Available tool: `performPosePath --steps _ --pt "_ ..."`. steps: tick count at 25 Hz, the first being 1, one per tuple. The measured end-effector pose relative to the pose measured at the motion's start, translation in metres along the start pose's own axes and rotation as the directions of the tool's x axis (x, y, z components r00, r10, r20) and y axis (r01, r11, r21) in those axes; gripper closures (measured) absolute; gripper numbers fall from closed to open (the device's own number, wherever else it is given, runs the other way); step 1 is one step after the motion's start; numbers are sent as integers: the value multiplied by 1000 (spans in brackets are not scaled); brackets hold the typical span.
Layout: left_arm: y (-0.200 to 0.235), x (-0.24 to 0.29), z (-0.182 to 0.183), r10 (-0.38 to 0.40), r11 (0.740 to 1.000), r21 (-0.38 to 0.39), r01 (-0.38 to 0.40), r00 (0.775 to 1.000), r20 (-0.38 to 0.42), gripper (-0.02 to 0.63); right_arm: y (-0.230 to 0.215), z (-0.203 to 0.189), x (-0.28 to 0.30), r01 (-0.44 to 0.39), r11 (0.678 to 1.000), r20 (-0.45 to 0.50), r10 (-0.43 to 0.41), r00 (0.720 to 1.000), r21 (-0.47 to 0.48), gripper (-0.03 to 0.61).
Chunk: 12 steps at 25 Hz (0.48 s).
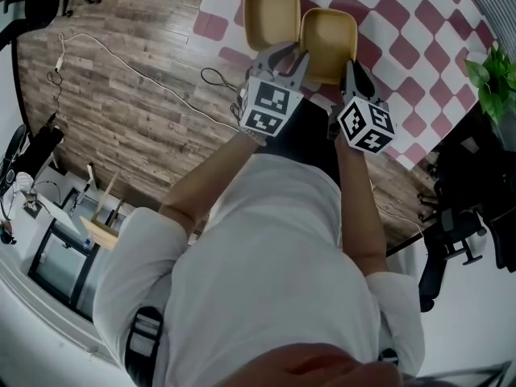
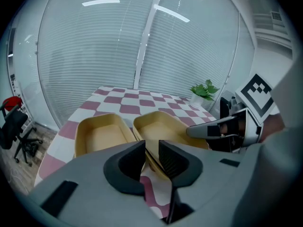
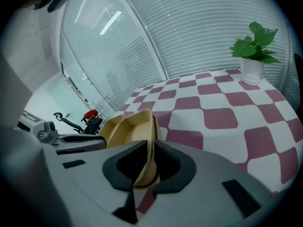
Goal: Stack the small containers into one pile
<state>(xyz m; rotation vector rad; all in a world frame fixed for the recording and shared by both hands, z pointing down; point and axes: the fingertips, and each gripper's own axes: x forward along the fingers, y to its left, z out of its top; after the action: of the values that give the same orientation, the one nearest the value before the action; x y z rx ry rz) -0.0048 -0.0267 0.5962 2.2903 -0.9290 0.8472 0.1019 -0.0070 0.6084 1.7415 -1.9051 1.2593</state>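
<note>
Containers: right container [image 1: 329, 39] has its near rim pinched by both left gripper [image 1: 289, 58] and right gripper [image 1: 352, 69]; left container [image 1: 272, 14] lies just beside it on checkered table [image 1: 403, 22].

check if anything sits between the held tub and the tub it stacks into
Nothing visible does. The held tub, clamped at its rims by the left gripper and right gripper, sits right beside the other tub, whose inside is bare.
</note>
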Motion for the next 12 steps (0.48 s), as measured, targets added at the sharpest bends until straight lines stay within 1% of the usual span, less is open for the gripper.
performPosePath --steps 1,2,3,4,5,6,7,9,12 --pt "1 0 1 1 1000 2 -1 1000 4 518 2 0 0 -13 1000 -3 13 1000 -5 533" --pt "1 -2 4 0 1000 5 -1 1000 10 518 4 1 0 -28 1000 -5 28 1000 -8 512" --pt "1 -4 6 0 1000 8 0 1000 16 518 6 2 -2 -40 999 -4 40 999 -14 427" --pt "0 -6 9 0 1000 10 0 1000 22 518 6 6 -5 -42 999 3 42 999 -27 411" --pt "-1 -9 12 1 1000 13 -2 1000 27 518 5 11 -9 -32 998 17 33 999 -52 423" --pt "-2 -10 13 3 1000 15 -3 999 32 520 3 16 -12 -16 996 34 19 999 -87 487" --pt "-3 -11 13 5 1000 15 -6 999 33 520 2 21 -15 0 992 49 6 999 -125 530" --pt "-3 -9 7 8 1000 6 -8 1000 22 525 0 22 -14 18 982 57 -8 998 -187 542" --pt "-4 -3 -3 9 1000 -1 -9 1000 7 537 -1 15 -7 21 975 39 -12 999 -221 545"
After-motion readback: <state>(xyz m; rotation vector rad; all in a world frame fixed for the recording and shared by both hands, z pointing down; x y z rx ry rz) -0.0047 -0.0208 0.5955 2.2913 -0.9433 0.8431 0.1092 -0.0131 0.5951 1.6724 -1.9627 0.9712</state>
